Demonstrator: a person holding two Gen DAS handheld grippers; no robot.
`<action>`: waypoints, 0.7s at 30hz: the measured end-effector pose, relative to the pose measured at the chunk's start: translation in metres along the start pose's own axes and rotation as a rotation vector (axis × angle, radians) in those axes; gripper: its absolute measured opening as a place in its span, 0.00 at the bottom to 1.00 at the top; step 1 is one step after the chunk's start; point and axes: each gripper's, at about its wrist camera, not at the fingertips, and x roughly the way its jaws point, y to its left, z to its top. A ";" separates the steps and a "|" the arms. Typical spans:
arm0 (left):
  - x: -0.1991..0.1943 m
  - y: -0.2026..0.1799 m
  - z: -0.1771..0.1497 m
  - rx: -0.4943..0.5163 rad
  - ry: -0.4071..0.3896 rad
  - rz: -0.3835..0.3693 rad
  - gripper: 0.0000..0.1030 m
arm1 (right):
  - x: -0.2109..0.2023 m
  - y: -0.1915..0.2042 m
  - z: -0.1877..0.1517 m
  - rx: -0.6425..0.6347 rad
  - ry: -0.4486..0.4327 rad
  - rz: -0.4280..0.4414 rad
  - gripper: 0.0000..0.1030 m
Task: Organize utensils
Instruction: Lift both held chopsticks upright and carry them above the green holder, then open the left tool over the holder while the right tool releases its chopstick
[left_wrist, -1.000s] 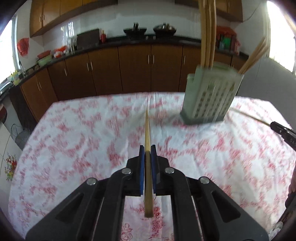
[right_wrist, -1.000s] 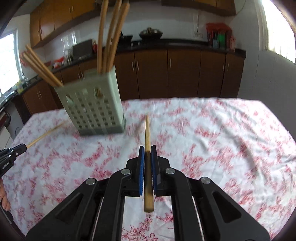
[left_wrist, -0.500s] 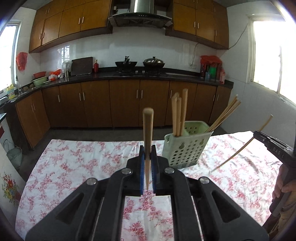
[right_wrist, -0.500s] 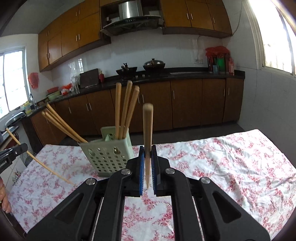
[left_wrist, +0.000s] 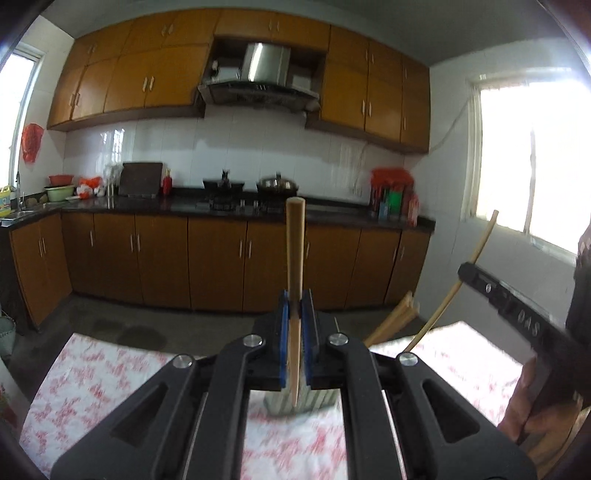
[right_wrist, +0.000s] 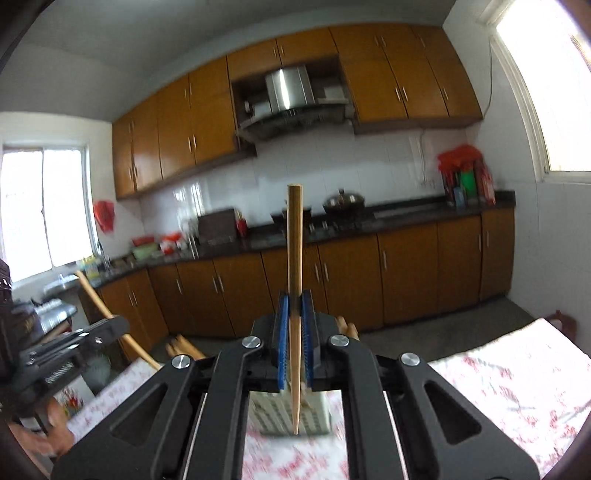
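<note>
My left gripper (left_wrist: 294, 306) is shut on a wooden chopstick (left_wrist: 295, 258) that stands upright, thin tip down, above the pale green perforated utensil holder (left_wrist: 295, 400). My right gripper (right_wrist: 294, 306) is shut on another wooden chopstick (right_wrist: 294, 266), also upright, tip down over the same holder (right_wrist: 291, 413). The holder is mostly hidden behind the fingers in both views. Chopsticks standing in the holder (left_wrist: 395, 317) poke out beside it. The right gripper with its chopstick shows at the right of the left wrist view (left_wrist: 476, 273); the left one shows at the left of the right wrist view (right_wrist: 107, 328).
The holder stands on a table with a white and red floral cloth (left_wrist: 96, 373). Behind it run brown kitchen cabinets (left_wrist: 221, 258), a dark counter with a stove and pots (left_wrist: 277, 184), and bright windows (left_wrist: 535, 166) at the sides.
Both grippers have tilted further up and moved in over the holder, so the chopsticks now stand upright above it. The holder has dropped behind the fingers in both views.
</note>
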 end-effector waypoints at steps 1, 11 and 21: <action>0.002 -0.002 0.005 -0.006 -0.016 0.001 0.08 | 0.003 0.002 0.004 -0.001 -0.024 0.001 0.08; 0.066 -0.011 0.009 -0.036 -0.096 0.050 0.08 | 0.060 0.002 -0.013 -0.023 -0.070 -0.034 0.08; 0.101 -0.002 -0.022 -0.058 -0.031 0.035 0.19 | 0.074 -0.005 -0.038 -0.013 0.048 -0.034 0.18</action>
